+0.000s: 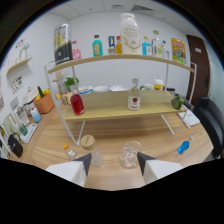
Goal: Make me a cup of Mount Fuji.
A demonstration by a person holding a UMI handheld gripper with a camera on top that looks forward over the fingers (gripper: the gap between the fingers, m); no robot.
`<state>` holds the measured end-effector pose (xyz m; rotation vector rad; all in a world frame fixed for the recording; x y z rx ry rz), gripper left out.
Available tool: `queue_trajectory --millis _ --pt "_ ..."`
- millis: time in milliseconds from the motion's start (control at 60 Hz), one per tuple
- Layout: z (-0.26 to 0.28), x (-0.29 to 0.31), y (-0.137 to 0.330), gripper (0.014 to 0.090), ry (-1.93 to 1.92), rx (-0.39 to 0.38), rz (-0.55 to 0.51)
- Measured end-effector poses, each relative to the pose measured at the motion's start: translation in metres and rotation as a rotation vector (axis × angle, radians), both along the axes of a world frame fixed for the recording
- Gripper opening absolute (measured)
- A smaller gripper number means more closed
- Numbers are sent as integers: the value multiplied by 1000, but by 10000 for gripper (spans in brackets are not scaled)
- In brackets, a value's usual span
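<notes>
Wooden desk (107,137): light-grained surface filling the middle of the frame, carrying a two-tier shelf (120,111) on white legs.
Gripper (114,161): two pale fingers at the bottom centre, spread apart and clasping nothing; a gap shows on either side of what lies ahead.
Clear glass (129,154): empty tumbler standing on the desk just ahead of the fingers, nearer the right finger than the left; this is the cup the drink would be made in.
Small clear cup (96,158): lower, paler vessel just left of the glass, close beside the left finger.
Round lid (87,140): tan disc lying flat on the desk, above and left of the glass.
Red bottle (77,103): on the lower tier, left of centre, filled with red liquid.
Clear bottle (133,97): red-labelled, on the lower tier at centre.
Upper tier: row of coloured bottles and cartons across the top of the frame; labels too small to read.
Blue object (183,147): lying on the desk at the lower right, well apart from the glass.
Step in hand (judgement): early stage; the glass looks empty and no ingredient has been taken up.
Next move (judgement): centre the fingers on the glass or reach to the shelf for a bottle; which bottle the recipe needs cannot be told.
</notes>
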<state>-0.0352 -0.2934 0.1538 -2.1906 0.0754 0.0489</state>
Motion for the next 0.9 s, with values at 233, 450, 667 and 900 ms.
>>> queue_trajectory --millis 233,450,667,900 --pt "116 38 14 858 -41 90 -11" --pt "232 55 88 854 -44 360 -5" --pt "261 65 163 836 -50 477 -19" --pt "238 67 199 515 -9 417 -25"
